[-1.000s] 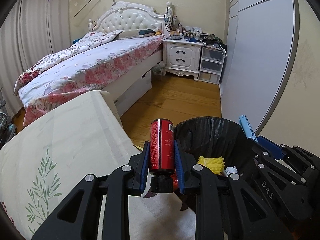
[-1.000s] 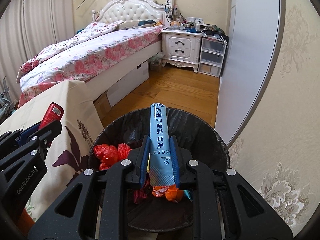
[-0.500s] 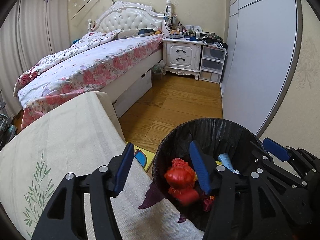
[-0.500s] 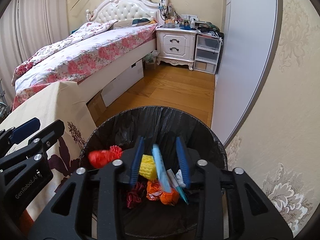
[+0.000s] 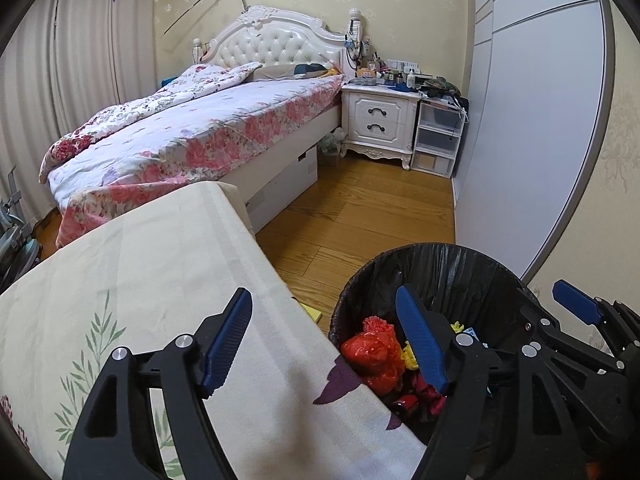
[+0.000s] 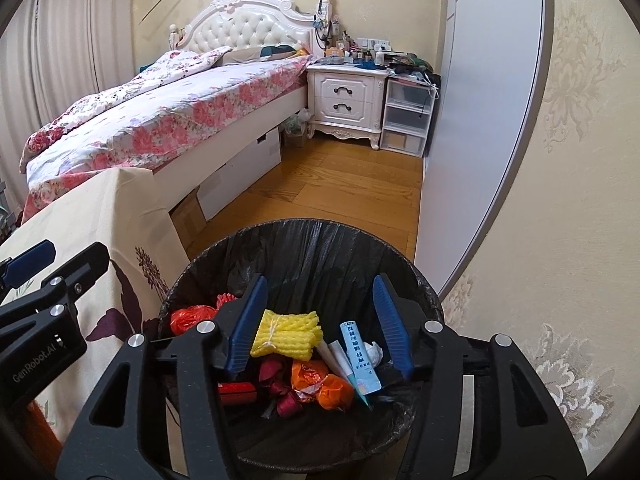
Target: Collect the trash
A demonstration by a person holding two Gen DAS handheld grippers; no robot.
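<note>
Both tongs have just been opening and now stand apart with nothing between them, the right tongs directly over the bin where the blue tube lies lengthwise below, the left tongs straddling the worktop edge beside it.

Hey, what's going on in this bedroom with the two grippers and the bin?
A person is clearing trash with two handheld grippers. Both hover over the black-lined trash bin beside the cloth-covered table. The left gripper and right gripper have just been opening and hold nothing. A light blue tube and a red can lie in the bin with yellow foam netting and a red plastic bag.
</note>
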